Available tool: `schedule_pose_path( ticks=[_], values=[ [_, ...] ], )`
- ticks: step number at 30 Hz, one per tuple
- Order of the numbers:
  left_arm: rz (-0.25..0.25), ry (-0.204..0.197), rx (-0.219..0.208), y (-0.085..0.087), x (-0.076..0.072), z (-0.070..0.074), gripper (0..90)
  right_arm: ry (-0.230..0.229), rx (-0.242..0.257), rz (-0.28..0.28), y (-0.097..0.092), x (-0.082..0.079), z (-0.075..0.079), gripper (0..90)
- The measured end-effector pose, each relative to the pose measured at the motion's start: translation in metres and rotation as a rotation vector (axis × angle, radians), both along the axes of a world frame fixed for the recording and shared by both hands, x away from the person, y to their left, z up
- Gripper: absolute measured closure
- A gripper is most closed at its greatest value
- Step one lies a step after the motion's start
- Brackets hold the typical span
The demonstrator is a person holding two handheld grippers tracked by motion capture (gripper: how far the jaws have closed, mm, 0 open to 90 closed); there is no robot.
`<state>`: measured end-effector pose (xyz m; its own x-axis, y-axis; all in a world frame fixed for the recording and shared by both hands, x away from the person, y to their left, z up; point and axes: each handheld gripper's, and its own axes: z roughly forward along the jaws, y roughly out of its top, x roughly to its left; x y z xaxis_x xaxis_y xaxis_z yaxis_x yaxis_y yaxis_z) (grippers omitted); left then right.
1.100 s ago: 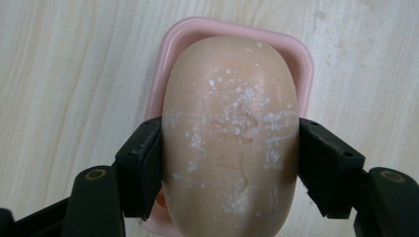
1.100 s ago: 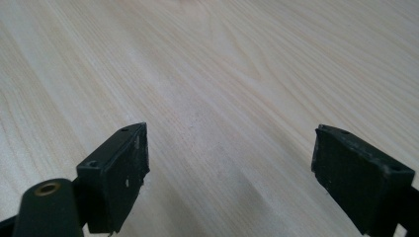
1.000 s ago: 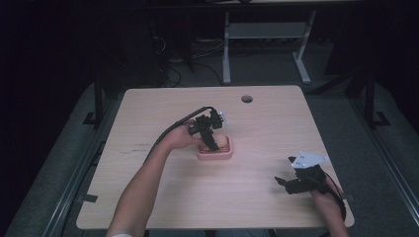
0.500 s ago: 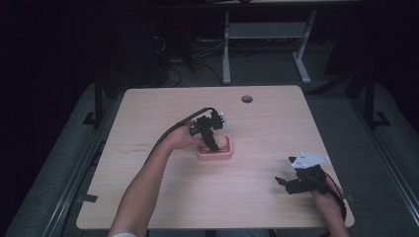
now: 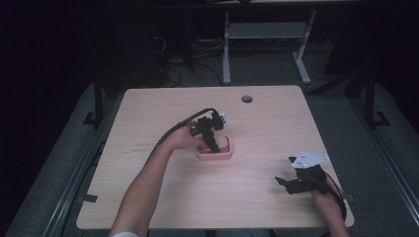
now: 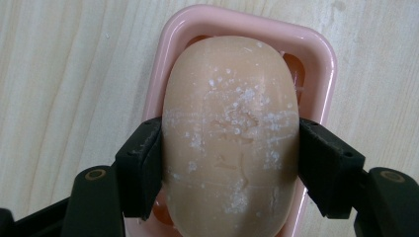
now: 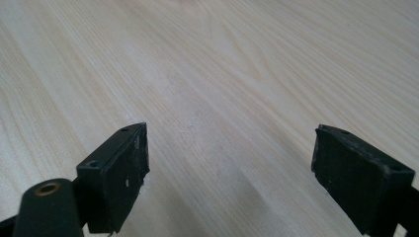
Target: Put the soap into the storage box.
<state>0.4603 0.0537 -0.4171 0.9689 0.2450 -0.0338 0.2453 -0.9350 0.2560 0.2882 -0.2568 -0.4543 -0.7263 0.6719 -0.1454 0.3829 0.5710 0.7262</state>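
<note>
Quick count first: one bar of soap, one pink soap dish, one wooden table, two grippers. That's all that's on the tabletop, apart from a small round hole in the wood up toward 12 o'clock.

The left gripper sits about dead centre of the table in the high view, tilted down over the dish. In the left gripper view its two black jaws are pressed against the long sides of the soap, one at 9 o'clock and one at 3 o'clock, spread only as far as the bar is wide. So it's clamped on the soap, no gap on either side that I can see. The soap is a tan oval with white flecks, and it's lying in the pink dish, whose rim peeks out around the top and right of the bar. Can't tell if the bar is resting on the dish or lifted a hair off it.

The right gripper is way off toward 4 o'clock near the table edge, well apart from the dish. In the right gripper view its jaws are spread wide with bare wood between them, touching nothing.
</note>
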Motion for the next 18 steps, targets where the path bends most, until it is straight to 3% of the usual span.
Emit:
schedule_pose_path(
  ticks=[18],
  values=[
    [0.005,-0.006,0.004,0.0000,0.0001,-0.0001,31.7,0.003,-0.002,0.002,0.0002,-0.0001,0.0001,14.0]
  ],
)
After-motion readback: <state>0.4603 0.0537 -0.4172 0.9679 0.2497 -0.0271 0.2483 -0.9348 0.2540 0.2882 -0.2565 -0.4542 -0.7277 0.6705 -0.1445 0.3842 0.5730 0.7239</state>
